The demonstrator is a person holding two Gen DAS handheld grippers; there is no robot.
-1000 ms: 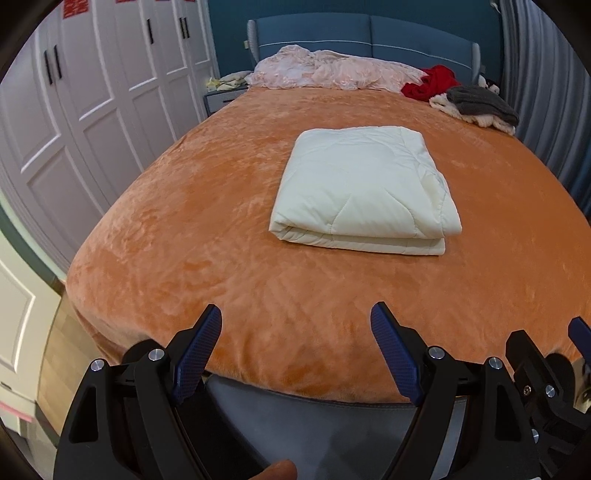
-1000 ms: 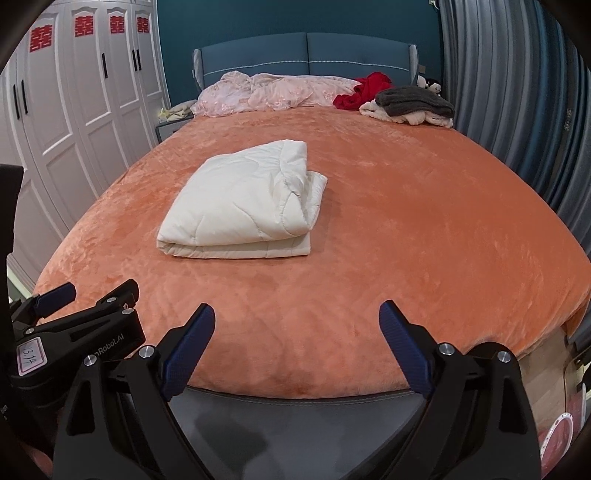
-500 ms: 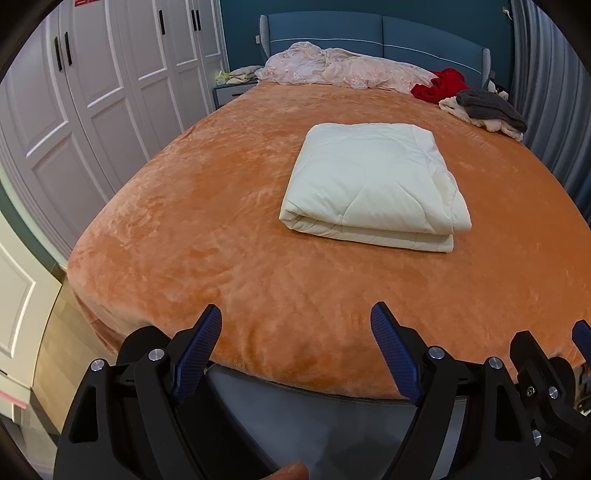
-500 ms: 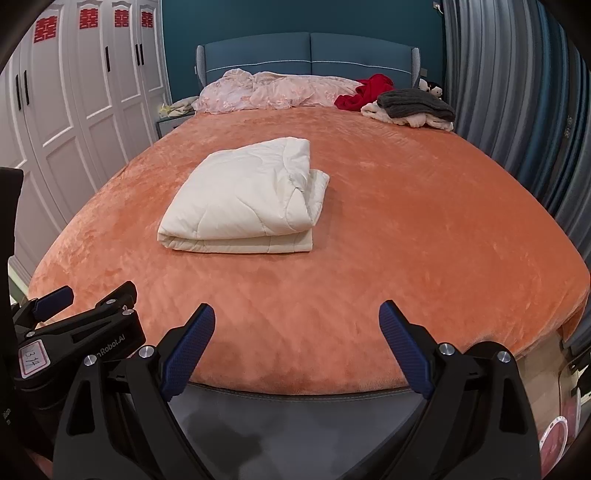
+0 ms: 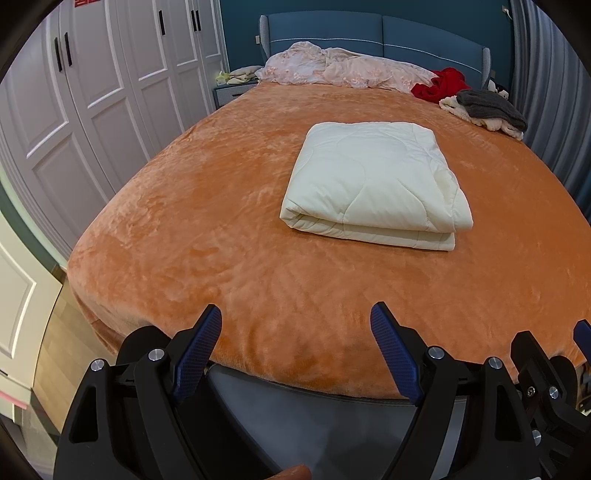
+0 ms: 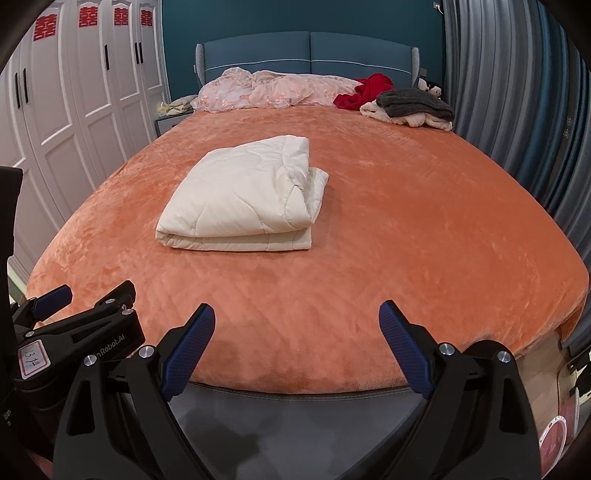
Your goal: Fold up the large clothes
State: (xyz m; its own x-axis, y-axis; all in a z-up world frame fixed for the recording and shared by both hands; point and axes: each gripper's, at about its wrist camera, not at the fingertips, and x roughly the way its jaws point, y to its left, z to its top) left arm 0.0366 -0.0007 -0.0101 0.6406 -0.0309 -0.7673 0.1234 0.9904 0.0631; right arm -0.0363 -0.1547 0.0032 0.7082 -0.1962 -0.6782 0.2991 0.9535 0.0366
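Observation:
A cream quilted blanket (image 5: 376,184) lies folded into a thick rectangle near the middle of the orange bed cover (image 5: 207,229). It also shows in the right wrist view (image 6: 243,199). My left gripper (image 5: 295,343) is open and empty, held over the foot edge of the bed, well short of the blanket. My right gripper (image 6: 295,343) is open and empty, also at the foot edge. The left gripper's body (image 6: 74,332) shows at the left of the right wrist view.
A pink floral quilt (image 5: 343,70) lies bunched at the blue headboard (image 5: 376,33). Red clothing (image 5: 439,86) and a grey and cream pile (image 5: 487,110) sit at the far right corner. White wardrobe doors (image 5: 92,92) stand on the left, a grey curtain (image 6: 517,110) on the right.
Both grippers have tilted or risen slightly, so the bed and folded blanket sit a little lower and closer in view. Both stay open and empty.

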